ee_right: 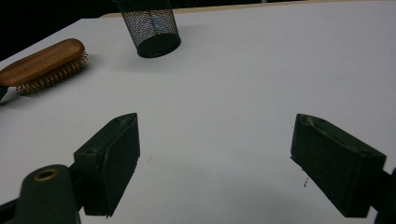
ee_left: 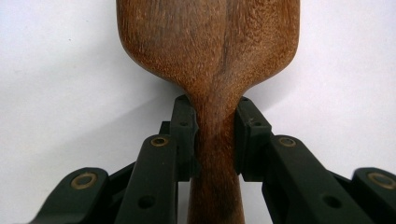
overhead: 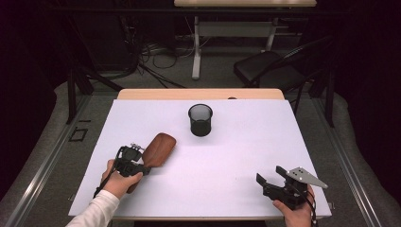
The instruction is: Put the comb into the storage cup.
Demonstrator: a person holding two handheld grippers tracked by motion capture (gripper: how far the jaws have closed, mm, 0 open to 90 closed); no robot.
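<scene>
Wooden hairbrush (overhead: 158,150) is lain on the desk (overhead: 236,161), near and left-front of the mesh cup (overhead: 200,119); long axis is run diagonally, head pointed toward the cup. Left tool (ee_left: 215,135) is clamped on its neck. Right tool (overhead: 272,176) is held apart, well right of the cup

We list 1 hairbrush (ee_left: 210,42) of smooth, grained brown wood; 1 cup (ee_right: 152,28) of black wire mesh; 1 table (overhead: 246,156) topped in matt white; jaws of matt black plastic.
</scene>
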